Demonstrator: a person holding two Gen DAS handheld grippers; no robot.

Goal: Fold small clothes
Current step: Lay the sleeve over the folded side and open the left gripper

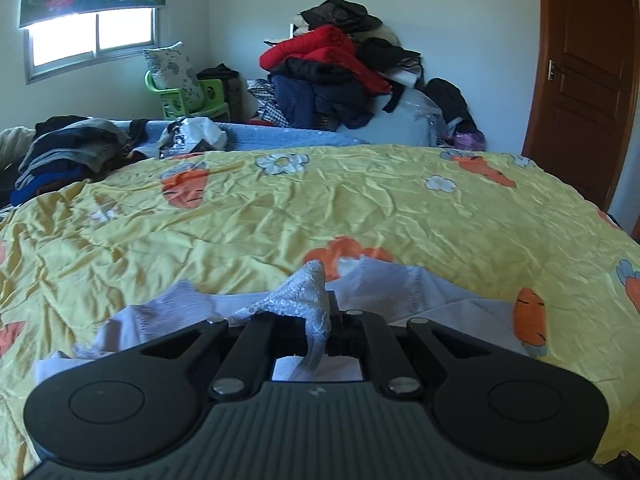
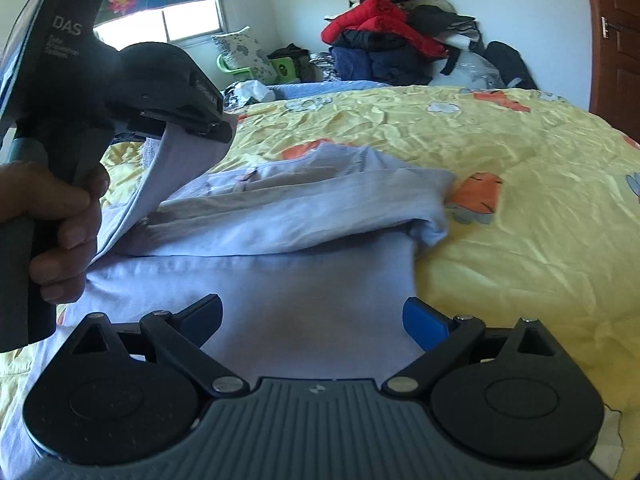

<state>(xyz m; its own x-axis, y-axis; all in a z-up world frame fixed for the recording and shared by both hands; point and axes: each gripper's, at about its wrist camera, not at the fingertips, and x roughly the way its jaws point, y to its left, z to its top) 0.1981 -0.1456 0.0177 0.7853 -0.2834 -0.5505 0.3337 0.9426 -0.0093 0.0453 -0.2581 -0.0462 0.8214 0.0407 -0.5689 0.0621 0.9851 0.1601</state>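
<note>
Yellow carrot-print bedspread covers bed; pale lilac garment lies on it near the cameras, upper part folded over itself; left gripper clamped tight on a lacy edge of the garment, lifting that edge clear of the bedspread; right gripper spread wide above the flat cloth, holding nothing.

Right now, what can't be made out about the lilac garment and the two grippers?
- Left wrist view: the left gripper body hides most of the lilac garment; only its lace-edged pinched part shows.
- Right wrist view: the right gripper covers the garment's near hem; whether its open fingers touch the cloth is unclear.
- Both views: the garment's type is unclear.
</note>
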